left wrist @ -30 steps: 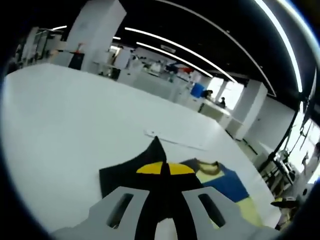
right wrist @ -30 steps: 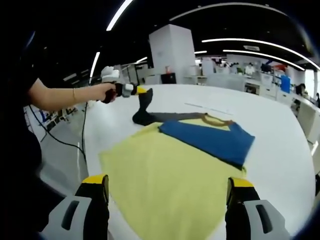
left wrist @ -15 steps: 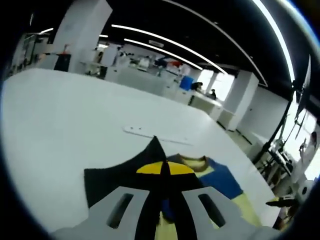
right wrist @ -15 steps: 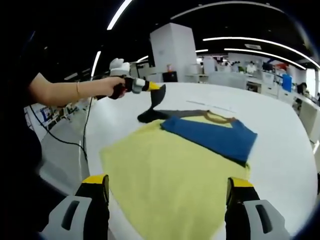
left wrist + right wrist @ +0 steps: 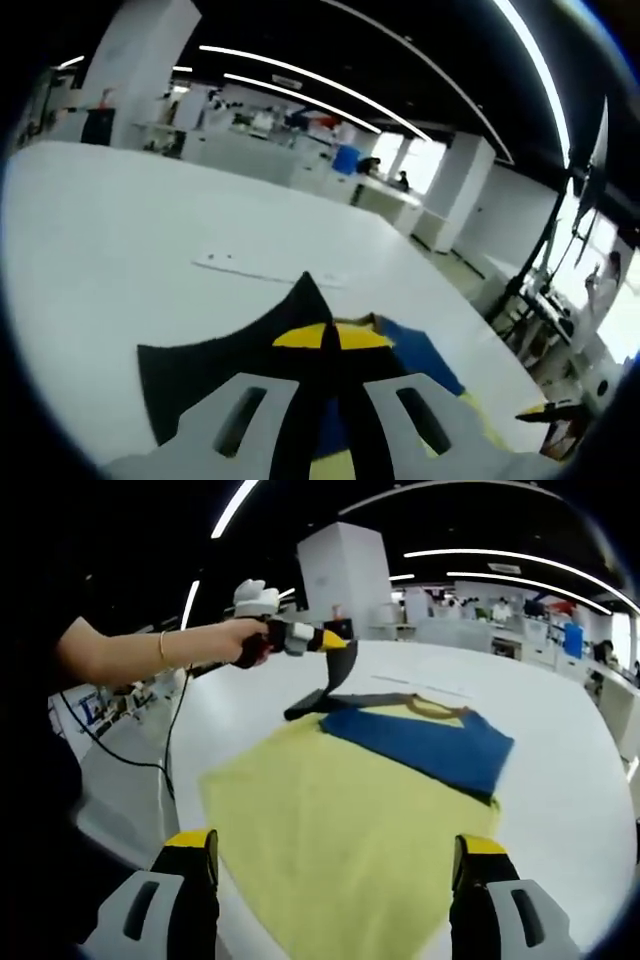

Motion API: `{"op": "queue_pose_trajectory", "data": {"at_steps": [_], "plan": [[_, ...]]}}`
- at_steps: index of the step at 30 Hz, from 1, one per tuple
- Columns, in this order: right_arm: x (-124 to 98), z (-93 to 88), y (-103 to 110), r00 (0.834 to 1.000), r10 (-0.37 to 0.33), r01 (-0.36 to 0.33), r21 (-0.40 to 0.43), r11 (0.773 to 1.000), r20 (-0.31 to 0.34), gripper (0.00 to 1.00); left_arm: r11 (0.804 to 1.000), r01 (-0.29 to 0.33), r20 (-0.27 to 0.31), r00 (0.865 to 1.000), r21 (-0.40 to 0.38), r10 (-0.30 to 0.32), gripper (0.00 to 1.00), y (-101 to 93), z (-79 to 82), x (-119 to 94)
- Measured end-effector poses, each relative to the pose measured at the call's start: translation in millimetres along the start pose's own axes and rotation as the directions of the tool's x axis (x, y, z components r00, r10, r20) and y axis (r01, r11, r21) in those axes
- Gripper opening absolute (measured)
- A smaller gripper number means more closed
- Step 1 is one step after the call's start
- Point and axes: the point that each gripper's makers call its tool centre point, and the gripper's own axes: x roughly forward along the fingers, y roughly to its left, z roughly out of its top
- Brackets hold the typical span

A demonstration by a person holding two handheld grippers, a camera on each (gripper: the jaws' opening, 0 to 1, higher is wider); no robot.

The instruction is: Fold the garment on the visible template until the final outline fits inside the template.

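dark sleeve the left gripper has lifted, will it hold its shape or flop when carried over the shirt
Probably floppy: the dark sleeve hangs in a curved drape from the left gripper instead of standing stiff. It seems light, since one pinch lifts it. The yellow shirt body lies flat on the white table, so the rest may drag slightly if pulled far.

Left tongs [image 5: 335, 642] clamped; right tongs [image 5: 335, 865] agape

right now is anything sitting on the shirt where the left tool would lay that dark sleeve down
Nothing visible does. The left tool holds the dark sleeve lifted over the white table, and the folded blue sleeve and the yellow body of the shirt below carry no loose object. The right tool hangs open at the near hem.
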Motion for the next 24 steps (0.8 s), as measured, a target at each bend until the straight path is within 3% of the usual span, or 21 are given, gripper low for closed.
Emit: {"op": "queue_pose_trajectory", "data": {"at_steps": [10,20,24], "plan": [[-4.7,-4.0,-7.4,1.000,-0.025,0.025,0.027,0.999,0.005,0.97,0.997,0.080,-0.033,0.996,0.025,-0.079,0.00,-41.3,-9.4,30.1],[-4.5,-7.7,-11.7,0.999,-0.032,0.032,0.039,0.999,-0.003,0.96,0.988,0.157,-0.035,0.987,-0.011,-0.157,0.00,-78.9,-14.3,51.9],[-4.8,-9.9,-13.7,0.999,-0.034,0.034,0.043,0.998,-0.008,0.97,0.983,0.184,-0.047,0.982,0.019,-0.183,0.00,-91.6,-19.7,58.2]]}}
